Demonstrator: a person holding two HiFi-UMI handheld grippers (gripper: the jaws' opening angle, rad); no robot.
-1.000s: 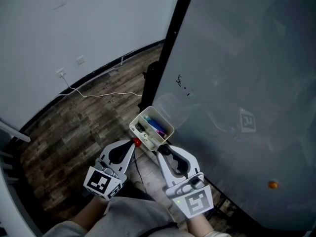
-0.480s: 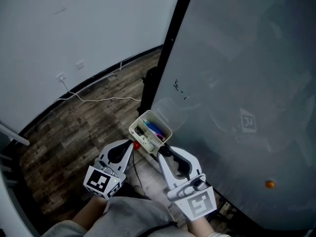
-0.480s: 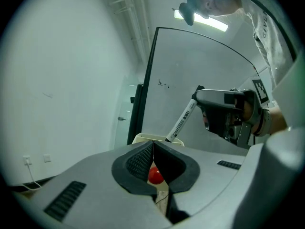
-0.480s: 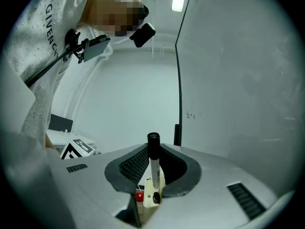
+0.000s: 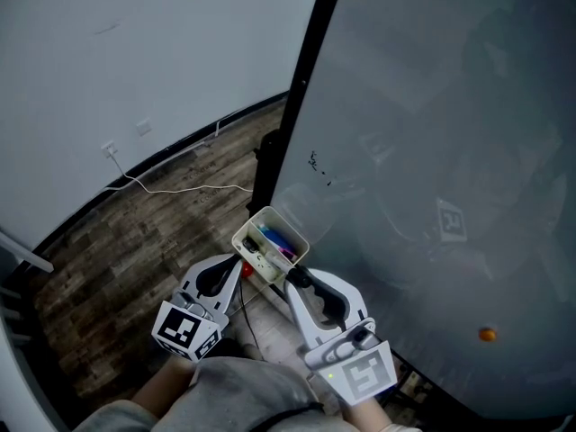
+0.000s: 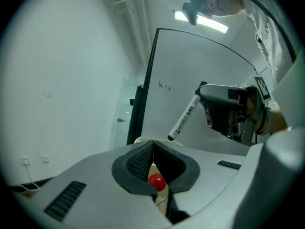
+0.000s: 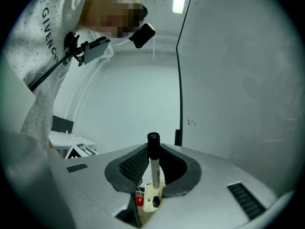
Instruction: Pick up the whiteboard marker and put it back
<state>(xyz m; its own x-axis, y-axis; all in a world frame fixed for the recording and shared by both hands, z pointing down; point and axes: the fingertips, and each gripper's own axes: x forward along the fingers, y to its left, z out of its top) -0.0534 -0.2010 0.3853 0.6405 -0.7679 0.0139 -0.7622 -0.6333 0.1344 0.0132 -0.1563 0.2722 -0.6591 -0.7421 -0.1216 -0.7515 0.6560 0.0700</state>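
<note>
White whiteboard marker (image 7: 154, 171), clamped in right gripper's (image 7: 153, 148) jaws, lower end indistinct.

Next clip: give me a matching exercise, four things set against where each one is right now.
Things:
1 whiteboard marker
2 white holder box
3 orange dot
4 white cable

Places:
A on the wooden floor
B upright between the right tool's jaws
C on the whiteboard
D at the left tool's tip

Pairs: 1-B; 2-D; 3-C; 4-A
</note>
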